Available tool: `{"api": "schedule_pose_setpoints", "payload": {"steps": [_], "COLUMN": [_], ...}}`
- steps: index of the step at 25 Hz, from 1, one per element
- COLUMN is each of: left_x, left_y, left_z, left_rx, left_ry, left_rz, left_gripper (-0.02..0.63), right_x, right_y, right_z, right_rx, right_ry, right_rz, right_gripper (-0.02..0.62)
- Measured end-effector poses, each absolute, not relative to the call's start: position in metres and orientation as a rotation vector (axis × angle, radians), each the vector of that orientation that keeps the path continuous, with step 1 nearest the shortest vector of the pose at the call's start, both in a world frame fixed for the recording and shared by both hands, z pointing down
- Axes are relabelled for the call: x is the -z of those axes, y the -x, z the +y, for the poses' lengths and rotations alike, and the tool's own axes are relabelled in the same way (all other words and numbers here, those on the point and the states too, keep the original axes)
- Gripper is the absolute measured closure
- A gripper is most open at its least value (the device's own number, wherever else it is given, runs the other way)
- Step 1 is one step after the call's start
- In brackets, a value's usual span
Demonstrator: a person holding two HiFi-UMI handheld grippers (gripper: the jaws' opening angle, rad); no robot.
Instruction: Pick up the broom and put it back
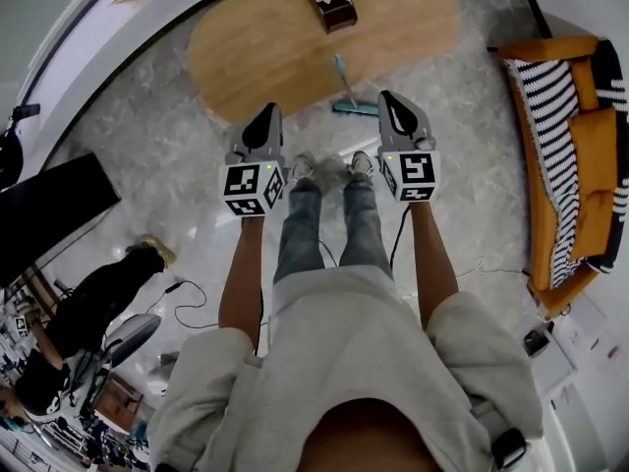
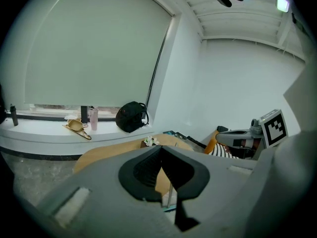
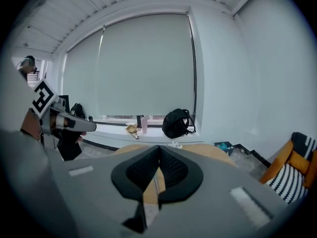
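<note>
The broom (image 1: 345, 85) stands against the near edge of the wooden table (image 1: 246, 47), its thin handle leaning on the tabletop and its teal head (image 1: 354, 108) on the floor. My left gripper (image 1: 265, 121) is held to the broom's left and my right gripper (image 1: 393, 106) just to its right; neither touches it. Both are shut with nothing between the pads. In the left gripper view the broom handle (image 2: 170, 195) shows beyond the closed left gripper (image 2: 161, 148). The right gripper (image 3: 159, 148) points at the table too.
A dark box of flowers (image 1: 334, 8) sits on the table. An orange sofa (image 1: 575, 155) with striped cushions stands at the right. A black bag (image 2: 131, 117) and a tan scoop (image 2: 77, 126) lie on the window sill. Another person (image 1: 88, 313) and floor cables (image 1: 192, 298) are at lower left.
</note>
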State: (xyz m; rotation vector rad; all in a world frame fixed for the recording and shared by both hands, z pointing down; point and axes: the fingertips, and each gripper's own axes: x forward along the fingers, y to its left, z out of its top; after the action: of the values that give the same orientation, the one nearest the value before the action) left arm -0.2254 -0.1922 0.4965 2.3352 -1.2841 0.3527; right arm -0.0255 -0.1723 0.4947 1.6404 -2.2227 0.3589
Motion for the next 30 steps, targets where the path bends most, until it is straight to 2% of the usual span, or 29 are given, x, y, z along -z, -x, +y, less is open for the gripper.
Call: {"api": "schedule_pose_setpoints", "payload": {"steps": [20,25,30], "left_x": [-0.599,-0.612,-0.618], "left_y": [0.219,0.217,0.215], "left_z": [-0.172,-0.176,-0.175], "left_rx": [-0.394,-0.392,-0.384], "left_ry": [-2.238,-2.236,-2.229], "left_rz": [-1.276,-1.288,-1.289], "left_gripper": [0.603,0.603,0.603], "right_x": [-0.62,-0.64,-0.652], "right_y": [0.031,0.033,0.045], "right_z": [-0.13,-0.128,-0.14], "right_rx": [-0.538,-0.55,-0.555], "right_ry": [-1.525,-1.483,-1.448], "right_rz": [-2.161,-2.18,-2.209], "right_gripper": [0.563,0.499,0.387]}}
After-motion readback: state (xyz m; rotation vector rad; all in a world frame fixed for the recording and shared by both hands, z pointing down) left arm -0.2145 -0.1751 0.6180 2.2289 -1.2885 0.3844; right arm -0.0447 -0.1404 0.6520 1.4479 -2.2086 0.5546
